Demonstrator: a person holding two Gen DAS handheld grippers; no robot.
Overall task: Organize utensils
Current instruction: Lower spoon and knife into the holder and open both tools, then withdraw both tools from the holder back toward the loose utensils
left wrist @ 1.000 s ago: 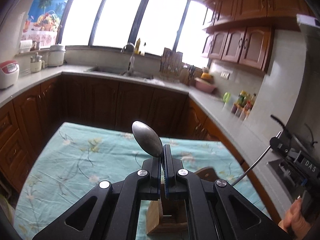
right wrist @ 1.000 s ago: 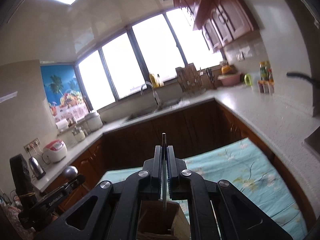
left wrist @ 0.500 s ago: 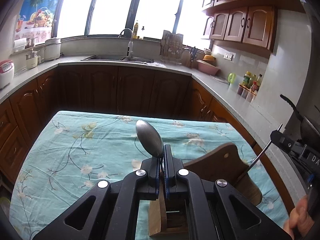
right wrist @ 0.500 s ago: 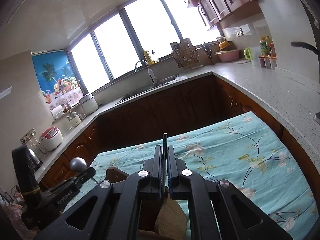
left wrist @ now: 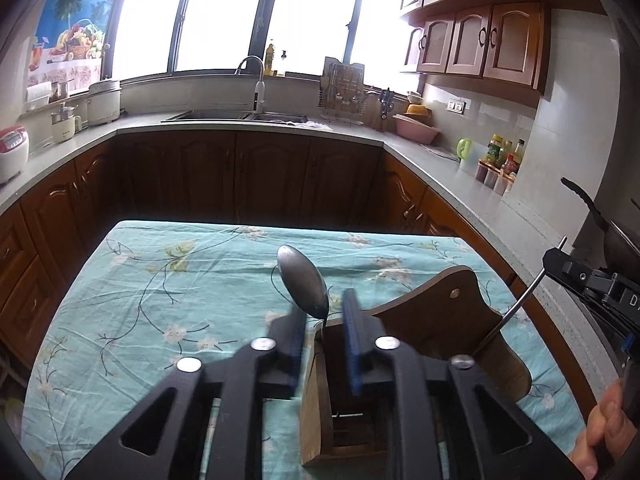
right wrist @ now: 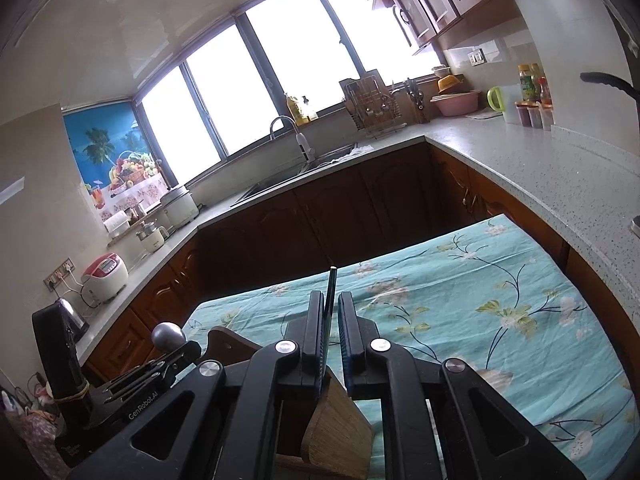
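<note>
A metal spoon point(left wrist: 304, 284) stands bowl up with its handle down in the wooden utensil holder point(left wrist: 316, 404) on the table. My left gripper point(left wrist: 323, 308) straddles the spoon; its jaws are opening and the blue pads point(left wrist: 352, 340) no longer press it. My right gripper point(right wrist: 330, 296) hovers over the same holder point(right wrist: 336, 432). Its jaws are opening too, and a thin dark utensil handle point(right wrist: 330, 292) stands between them, leaning on the left pad with a gap to the other. From the left wrist view, the right gripper point(left wrist: 554, 254) is at the far right.
The holder has a tall brown wooden back board point(left wrist: 452, 320). A teal floral tablecloth point(left wrist: 168, 280) covers the table. Dark cabinets and a grey counter point(right wrist: 520, 168) wrap around it. A person's hand point(left wrist: 604, 440) grips the right tool. A pan handle point(left wrist: 580, 196) juts in at the right.
Both grippers sank toward the holder. The left jaws went from shut on the spoon to apart. The right jaws parted slightly from the thin handle.
</note>
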